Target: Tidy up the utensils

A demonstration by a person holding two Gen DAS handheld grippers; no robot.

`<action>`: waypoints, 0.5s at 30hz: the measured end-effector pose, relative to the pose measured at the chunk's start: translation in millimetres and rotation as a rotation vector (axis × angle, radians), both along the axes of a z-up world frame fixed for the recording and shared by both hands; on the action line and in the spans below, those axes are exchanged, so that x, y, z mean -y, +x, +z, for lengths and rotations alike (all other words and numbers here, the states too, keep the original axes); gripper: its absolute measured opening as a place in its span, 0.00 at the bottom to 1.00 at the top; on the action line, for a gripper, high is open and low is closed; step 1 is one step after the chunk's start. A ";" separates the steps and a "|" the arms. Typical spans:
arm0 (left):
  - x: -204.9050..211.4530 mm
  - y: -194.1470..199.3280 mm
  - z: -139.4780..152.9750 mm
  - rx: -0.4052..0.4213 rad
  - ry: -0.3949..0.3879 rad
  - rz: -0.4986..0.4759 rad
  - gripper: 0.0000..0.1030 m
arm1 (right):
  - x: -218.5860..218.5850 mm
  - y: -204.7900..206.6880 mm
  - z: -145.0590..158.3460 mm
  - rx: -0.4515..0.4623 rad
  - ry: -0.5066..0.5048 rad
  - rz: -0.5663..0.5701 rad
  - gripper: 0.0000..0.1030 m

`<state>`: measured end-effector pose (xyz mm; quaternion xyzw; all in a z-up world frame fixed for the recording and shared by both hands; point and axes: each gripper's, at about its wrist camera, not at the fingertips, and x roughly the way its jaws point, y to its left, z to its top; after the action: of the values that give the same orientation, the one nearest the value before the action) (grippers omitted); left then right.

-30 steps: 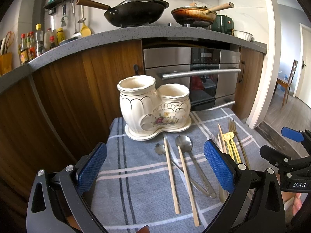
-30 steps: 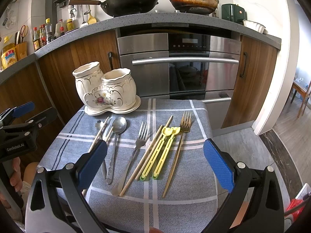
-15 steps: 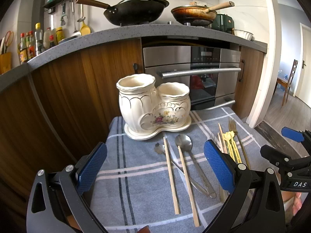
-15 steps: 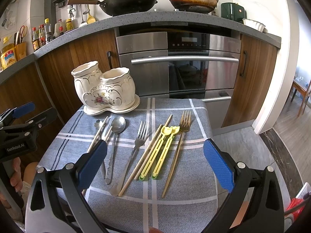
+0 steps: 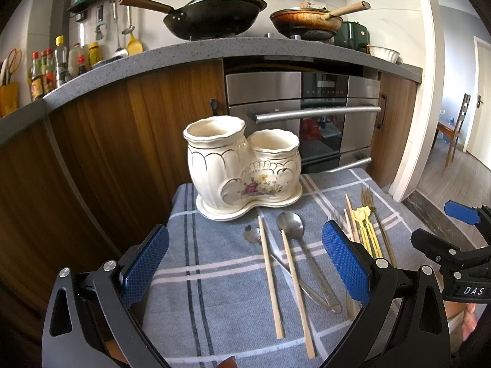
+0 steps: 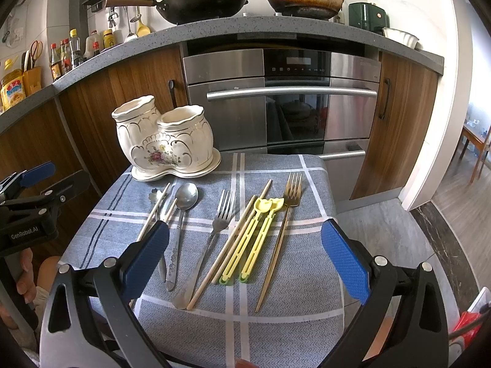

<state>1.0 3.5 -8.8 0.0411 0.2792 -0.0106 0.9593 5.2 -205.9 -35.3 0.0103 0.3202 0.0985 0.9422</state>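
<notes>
A cream double-pot utensil holder [image 5: 242,165] [image 6: 165,141] stands empty at the back left of a grey checked cloth [image 6: 276,276]. On the cloth lie wooden chopsticks [image 5: 270,276], a steel spoon [image 6: 181,214], a small flower-end spoon [image 5: 253,234], a steel fork [image 6: 214,230], more wooden chopsticks [image 6: 233,239], yellow training chopsticks [image 6: 254,239] and a gold fork [image 6: 282,233]. My left gripper [image 5: 242,260] is open and empty above the left utensils. My right gripper [image 6: 244,254] is open and empty above the middle utensils.
The cloth covers a small table in front of wooden cabinets [image 5: 107,153] and a steel oven [image 6: 282,101]. Pans [image 5: 214,12] sit on the counter above. The floor drops away to the right of the table [image 6: 383,230].
The left wrist view has shifted very slightly; both grippers stay open and nearly still. No utensil has moved.
</notes>
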 end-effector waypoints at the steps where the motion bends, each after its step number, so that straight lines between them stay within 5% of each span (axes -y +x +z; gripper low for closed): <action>1: 0.0 0.0 0.1 -0.001 -0.001 0.000 0.96 | -0.9 -0.9 -0.9 0.000 0.002 0.000 0.95; 15: -5.2 10.4 -17.0 -0.026 -0.015 -0.027 0.96 | 8.7 10.5 -13.1 -0.040 0.014 0.001 0.95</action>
<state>11.4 8.8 -25.8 0.0376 0.2908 -0.0264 0.9557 15.7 -214.6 -48.4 0.0187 0.3382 0.1010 0.9354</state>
